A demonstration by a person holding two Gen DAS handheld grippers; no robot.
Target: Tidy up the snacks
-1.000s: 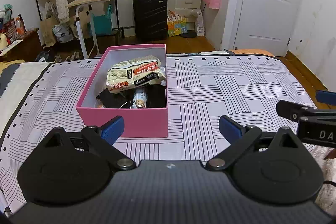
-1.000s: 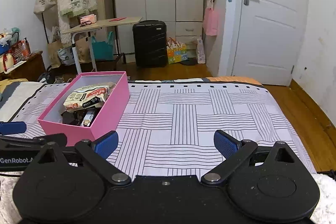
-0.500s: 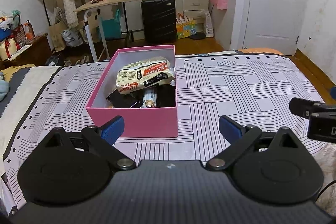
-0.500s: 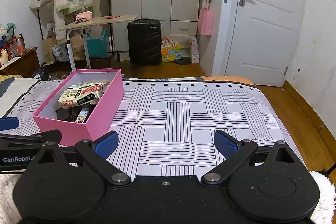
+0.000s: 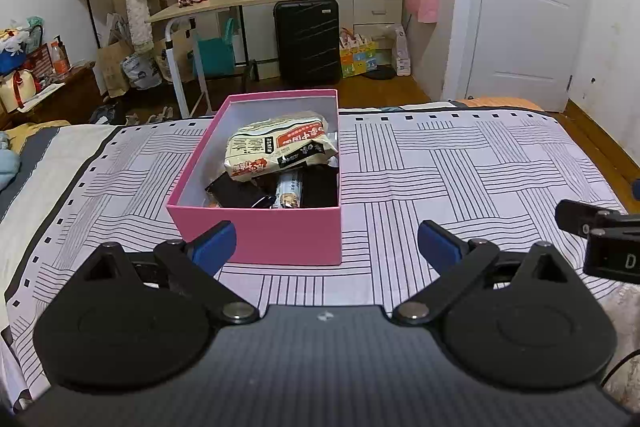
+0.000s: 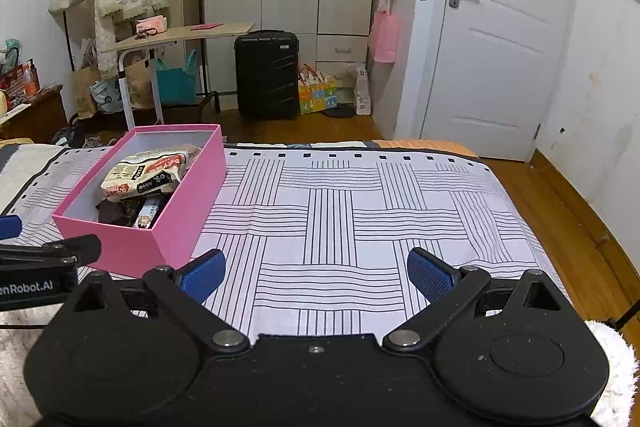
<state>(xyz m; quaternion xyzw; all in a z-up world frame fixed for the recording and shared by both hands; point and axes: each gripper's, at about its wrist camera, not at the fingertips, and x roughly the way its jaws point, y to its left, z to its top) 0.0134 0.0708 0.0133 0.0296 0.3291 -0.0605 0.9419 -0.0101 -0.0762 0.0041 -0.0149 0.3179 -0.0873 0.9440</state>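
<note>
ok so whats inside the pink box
On top in the pink box lies a pale noodle packet. Beneath it show dark wrappers and a small light-blue packet. Whatever lies deeper is covered.

The room is evenly lit with soft, cool indoor light, bright enough to read print on the packets. Shadows are faint, mostly a dark pool inside the pink box. Fisheye bending curves the door and walls toward the frame edges (corners go black in the right view). Focus stays sharp throughout.
</note>
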